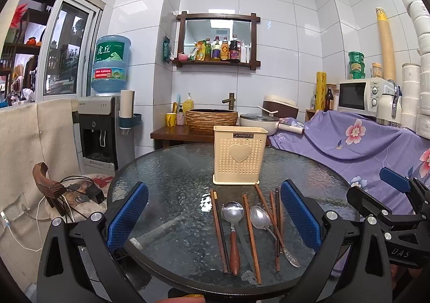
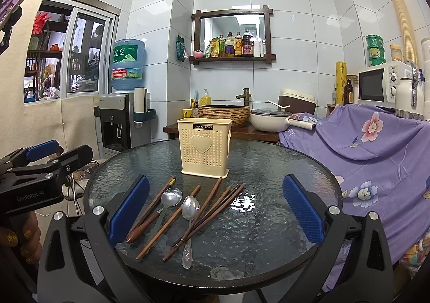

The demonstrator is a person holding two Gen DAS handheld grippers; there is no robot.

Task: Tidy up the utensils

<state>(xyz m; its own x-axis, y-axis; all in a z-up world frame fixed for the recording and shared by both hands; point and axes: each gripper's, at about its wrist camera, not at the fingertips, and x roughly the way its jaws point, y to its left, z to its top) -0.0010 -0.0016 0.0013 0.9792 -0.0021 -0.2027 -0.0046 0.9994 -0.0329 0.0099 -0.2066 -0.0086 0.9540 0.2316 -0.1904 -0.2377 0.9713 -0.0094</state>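
A cream perforated utensil holder (image 1: pixel 238 155) with a heart on its front stands upright on the round glass table (image 1: pixel 172 182); it also shows in the right wrist view (image 2: pixel 204 147). In front of it lie several brown wooden chopsticks (image 1: pixel 251 238), a wooden-handled ladle spoon (image 1: pixel 232 225) and an all-metal spoon (image 1: pixel 262 219). The right wrist view shows the chopsticks (image 2: pixel 212 211), ladle spoon (image 2: pixel 164 206) and metal spoon (image 2: pixel 189 219). My left gripper (image 1: pixel 213 219) is open and empty, above the utensils. My right gripper (image 2: pixel 215 211) is open and empty, to their right.
Behind the table stand a water dispenser (image 1: pixel 102 125), a wooden stand with a basin (image 1: pixel 211 118) and a white pot (image 1: pixel 259 121). A purple floral cloth (image 1: pixel 357 147) covers furniture on the right, with a microwave (image 1: pixel 361 96). A chair (image 1: pixel 78 195) with cables stands at the left.
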